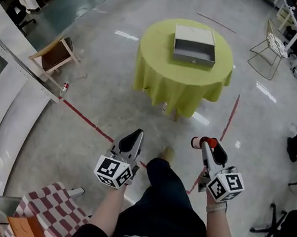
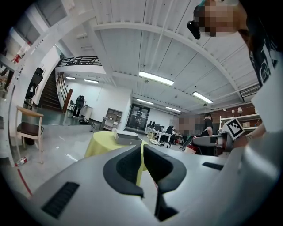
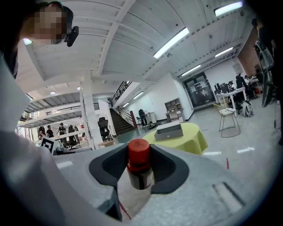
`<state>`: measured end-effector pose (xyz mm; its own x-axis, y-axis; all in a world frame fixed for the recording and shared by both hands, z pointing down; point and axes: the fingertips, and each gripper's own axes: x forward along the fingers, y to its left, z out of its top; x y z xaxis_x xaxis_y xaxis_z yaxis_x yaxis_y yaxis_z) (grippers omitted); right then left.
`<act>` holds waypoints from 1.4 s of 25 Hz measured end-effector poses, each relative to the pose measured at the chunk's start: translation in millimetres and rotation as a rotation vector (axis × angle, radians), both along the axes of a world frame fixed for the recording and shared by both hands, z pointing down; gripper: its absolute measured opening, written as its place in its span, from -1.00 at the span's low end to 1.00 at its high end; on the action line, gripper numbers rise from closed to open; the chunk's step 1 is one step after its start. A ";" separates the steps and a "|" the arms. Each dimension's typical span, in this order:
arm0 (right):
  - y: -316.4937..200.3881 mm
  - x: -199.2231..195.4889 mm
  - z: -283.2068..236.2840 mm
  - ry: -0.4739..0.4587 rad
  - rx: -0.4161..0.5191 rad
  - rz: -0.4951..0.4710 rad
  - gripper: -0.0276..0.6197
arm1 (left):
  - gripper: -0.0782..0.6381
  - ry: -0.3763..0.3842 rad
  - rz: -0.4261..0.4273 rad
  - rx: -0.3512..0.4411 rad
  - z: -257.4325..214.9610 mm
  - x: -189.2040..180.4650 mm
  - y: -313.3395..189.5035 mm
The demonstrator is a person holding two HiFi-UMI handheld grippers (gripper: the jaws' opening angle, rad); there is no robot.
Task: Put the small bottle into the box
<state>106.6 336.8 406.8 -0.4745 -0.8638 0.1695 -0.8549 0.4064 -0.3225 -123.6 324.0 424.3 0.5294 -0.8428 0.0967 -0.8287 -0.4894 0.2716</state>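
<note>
Closest in the head view are the person's dark trousers [image 1: 166, 201], with a forearm reaching out on either side. Ahead of them the left gripper [image 1: 135, 134] and the right gripper [image 1: 206, 143] hang over a polished grey floor [image 1: 105, 75] crossed by red tape lines [image 1: 84, 117]. The small bottle [image 1: 196, 142] sticks out of the right gripper's tip, well short of the bench [image 1: 182, 84]. That bench is round, draped in a yellow-green cloth, and carries the open grey box [image 1: 194, 45] on its far half. A wooden chair [image 1: 55, 54] stands left of the bench and a wire chair [image 1: 273, 44] right of it. A red-checked cloth [image 1: 51, 206] lies well short of the bench, at the left.

From the left gripper view, the jaws are drawn together to a thin slit with nothing in them. The bench and box show beyond them, a staircase [image 2: 51, 95] left of the bench, strip lights [image 2: 154, 78] on the white ceiling above.

From the right gripper view, the jaws stand wide and clamp the dark, red-capped bottle upright. The bench with its box sits beyond, slightly right, with desks and people far behind.
</note>
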 end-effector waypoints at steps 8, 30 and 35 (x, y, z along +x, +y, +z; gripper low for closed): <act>-70.8 -14.0 -2.8 -0.005 0.018 -0.033 -0.46 | -0.72 -0.009 -0.028 0.002 -1.6 -16.6 -66.6; -227.2 9.0 0.1 0.003 0.017 -0.064 -0.46 | -0.72 -0.019 0.042 0.002 -10.7 33.8 -234.2; -252.1 14.8 0.0 -0.007 0.019 -0.071 -0.46 | -0.72 -0.022 0.035 0.000 -9.7 40.3 -256.6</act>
<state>121.5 84.8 406.8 -0.5356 -0.8311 0.1499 -0.8216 0.4716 -0.3203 -83.2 67.4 414.6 0.5559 -0.8240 0.1091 -0.8172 -0.5178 0.2533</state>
